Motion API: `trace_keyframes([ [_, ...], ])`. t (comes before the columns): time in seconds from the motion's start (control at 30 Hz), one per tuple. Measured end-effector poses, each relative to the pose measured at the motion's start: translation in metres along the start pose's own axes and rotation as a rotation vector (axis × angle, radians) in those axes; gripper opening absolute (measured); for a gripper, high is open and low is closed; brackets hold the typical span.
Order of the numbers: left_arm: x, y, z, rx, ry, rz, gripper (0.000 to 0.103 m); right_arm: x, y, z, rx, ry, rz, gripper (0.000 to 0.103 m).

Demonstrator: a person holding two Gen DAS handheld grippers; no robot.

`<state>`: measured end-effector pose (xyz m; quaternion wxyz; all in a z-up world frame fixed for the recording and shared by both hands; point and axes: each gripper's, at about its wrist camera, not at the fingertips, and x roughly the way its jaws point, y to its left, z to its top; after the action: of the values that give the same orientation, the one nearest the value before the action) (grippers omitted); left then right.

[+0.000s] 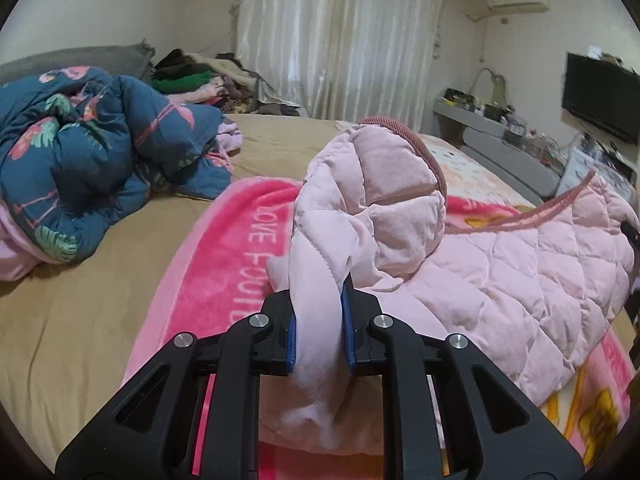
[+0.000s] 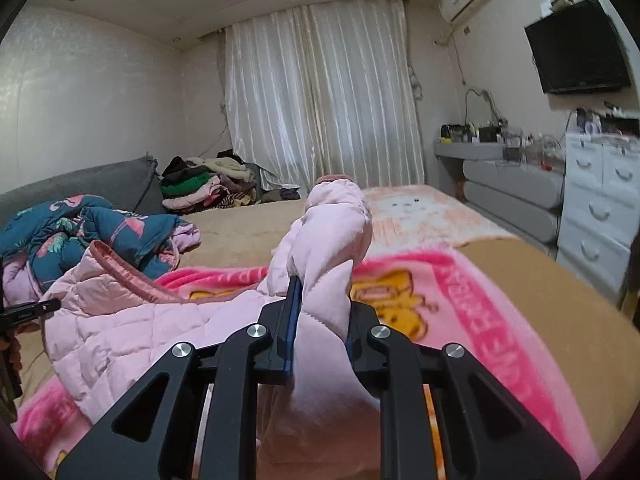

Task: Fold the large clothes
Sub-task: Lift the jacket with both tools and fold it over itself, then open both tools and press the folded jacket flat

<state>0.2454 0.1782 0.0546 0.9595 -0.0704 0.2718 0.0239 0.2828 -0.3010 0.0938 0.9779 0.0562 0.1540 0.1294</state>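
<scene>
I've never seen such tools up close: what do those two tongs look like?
Both match: the left tongs and right tongs are matte black plastic, with angular linkage arms with slotted cut-outs, round silver pivot screws and flat blue pads inside each finger. No cables or markings show.

Soft, even indoor light fills both views, brightest where daylight glows through the far curtains [image 2: 320,96]. Fisheye bending curves the edges into dark corners. The right view's near blanket [image 2: 500,320] is blurred.
</scene>
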Motion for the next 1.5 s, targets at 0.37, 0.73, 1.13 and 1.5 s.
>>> trace_keyframes([
  [0.37, 0.039, 0.001, 0.011, -0.038, 0.011, 0.091, 0.01, 0.074, -0.01, 0.007, -0.003, 0.057, -0.096, 0.015],
  [0.73, 0.081, 0.007, -0.002, -0.055, 0.085, 0.161, 0.01, 0.129, -0.021, -0.03, 0.005, 0.172, -0.192, 0.015],
  [1.13, 0.105, 0.007, -0.011, -0.049, 0.118, 0.184, 0.014, 0.17, -0.038, -0.078, 0.028, 0.347, -0.275, 0.018],
  [1.5, 0.105, 0.013, -0.012, -0.065, 0.12, 0.192, 0.022, 0.106, -0.026, -0.071, 0.064, 0.273, -0.234, 0.068],
])
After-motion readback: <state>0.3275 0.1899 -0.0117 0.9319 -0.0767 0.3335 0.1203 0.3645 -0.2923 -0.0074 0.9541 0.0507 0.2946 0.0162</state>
